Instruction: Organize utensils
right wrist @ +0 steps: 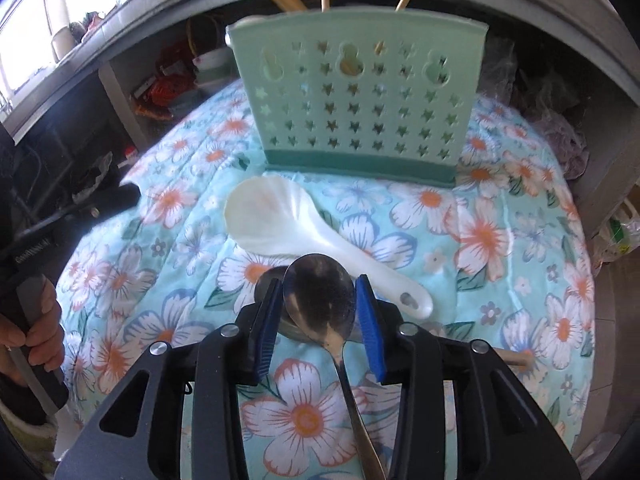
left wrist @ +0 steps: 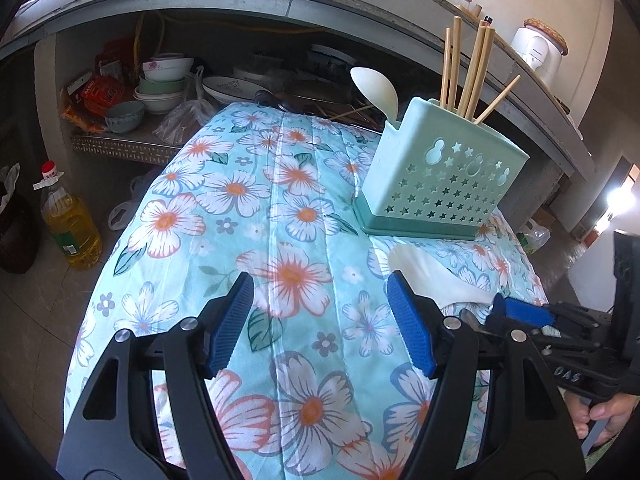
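Left gripper (left wrist: 320, 324): jaws stood wide apart over the floral tablecloth (left wrist: 280, 208), with nothing between the blue pads (left wrist: 230, 328).
Right gripper (right wrist: 320, 328): jaws bracketed the bowl of a metal spoon (right wrist: 320, 300); both pads sat against its edges, though whether they pressed on it could not be told.
Metal spoon: bowl up between the fingertips, handle running back toward the near edge of the view; a second metal bowl showed just beneath it on the left.
White rice paddle (right wrist: 288, 228): lay flat on the cloth, just beyond the right gripper, blade toward the far left, handle toward the near right.
Utensil holder (right wrist: 356, 104): pale green, star-punched, upright at the far side of the table, beyond the paddle.
Holder contents: wooden chopsticks (left wrist: 472, 68) leaning on the right, a white spoon (left wrist: 376, 90) upright on the left.
Person's hands: one hand (right wrist: 34, 332) gripped each tool's handle.
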`<state>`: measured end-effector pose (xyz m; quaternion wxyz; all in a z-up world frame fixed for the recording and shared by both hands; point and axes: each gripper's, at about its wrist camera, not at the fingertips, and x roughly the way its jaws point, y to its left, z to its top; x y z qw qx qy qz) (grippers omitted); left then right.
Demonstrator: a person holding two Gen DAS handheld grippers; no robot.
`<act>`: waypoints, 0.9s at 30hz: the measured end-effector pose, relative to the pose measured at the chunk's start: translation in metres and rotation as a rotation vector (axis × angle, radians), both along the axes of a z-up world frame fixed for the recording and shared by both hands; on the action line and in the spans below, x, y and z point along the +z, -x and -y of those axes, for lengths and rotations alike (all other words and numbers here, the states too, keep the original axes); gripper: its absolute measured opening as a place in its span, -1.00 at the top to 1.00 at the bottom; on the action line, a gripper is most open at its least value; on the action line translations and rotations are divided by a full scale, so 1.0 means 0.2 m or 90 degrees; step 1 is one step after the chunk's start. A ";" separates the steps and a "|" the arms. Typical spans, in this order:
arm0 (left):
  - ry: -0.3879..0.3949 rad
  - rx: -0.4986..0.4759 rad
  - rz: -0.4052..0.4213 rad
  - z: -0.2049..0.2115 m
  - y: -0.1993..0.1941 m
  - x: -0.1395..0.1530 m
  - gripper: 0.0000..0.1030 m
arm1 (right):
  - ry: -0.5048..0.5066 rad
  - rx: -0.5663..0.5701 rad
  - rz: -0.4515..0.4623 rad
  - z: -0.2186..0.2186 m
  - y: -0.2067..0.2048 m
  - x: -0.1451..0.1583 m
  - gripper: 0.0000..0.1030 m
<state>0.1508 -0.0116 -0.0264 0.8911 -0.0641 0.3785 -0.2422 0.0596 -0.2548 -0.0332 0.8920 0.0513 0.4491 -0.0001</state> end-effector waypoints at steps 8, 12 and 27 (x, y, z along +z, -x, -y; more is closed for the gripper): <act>0.001 0.000 0.006 0.00 0.01 0.02 -0.27 | -0.061 -0.068 0.142 0.19 0.16 0.33 0.30; -0.003 -0.006 0.002 0.02 0.02 0.02 -0.27 | -0.073 -0.103 0.212 0.30 0.21 0.49 0.31; -0.015 -0.005 0.000 0.03 0.01 0.02 -0.27 | -0.072 -0.121 0.332 0.53 0.08 0.84 0.33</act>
